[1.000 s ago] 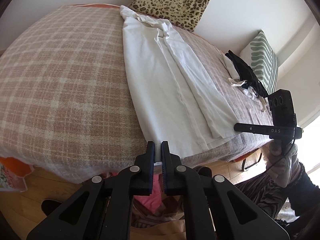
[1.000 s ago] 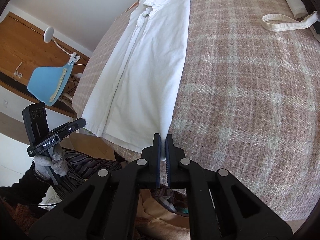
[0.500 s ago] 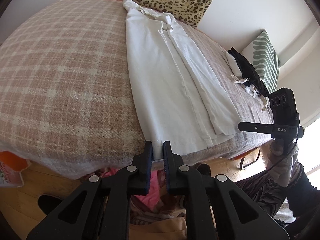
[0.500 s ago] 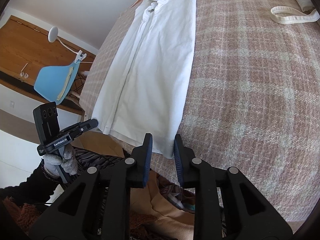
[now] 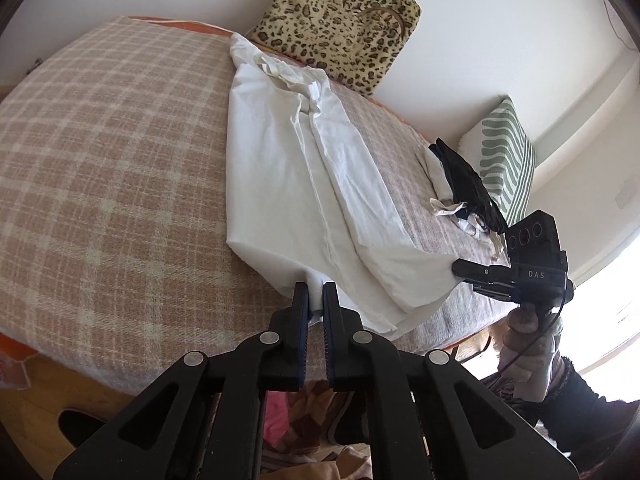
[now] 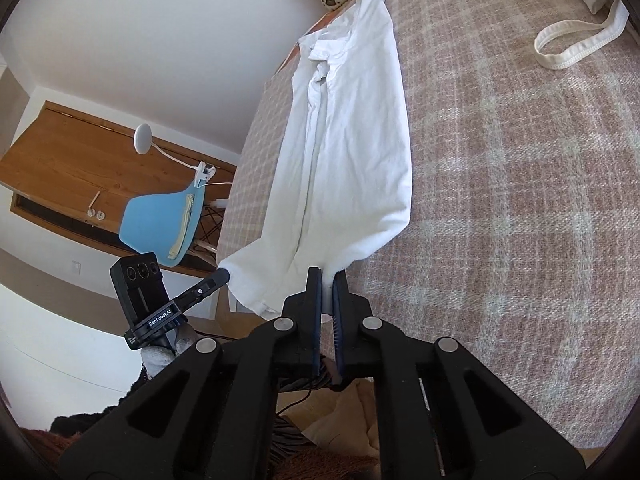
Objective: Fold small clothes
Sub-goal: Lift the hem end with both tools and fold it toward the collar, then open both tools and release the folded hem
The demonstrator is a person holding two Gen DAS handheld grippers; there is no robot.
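One white garment (image 5: 288, 184) lay lengthwise on the plaid bed (image 5: 100, 168), sides already folded inward — the end-to-end fold was judged still to come. Left gripper (image 5: 316, 292) and right gripper (image 6: 327, 280) each pinched a corner of its near hem, raised off the bed. Small dark clothes (image 5: 468, 184) waited unfolded — no containers seen.

The left tongs (image 5: 316, 296) are matte black, with round silver screws and blue-ribbed pads. The right tongs (image 6: 327, 284) match them. A grey glove (image 5: 528, 360) at the right edge grips a black handle marked "DAS".
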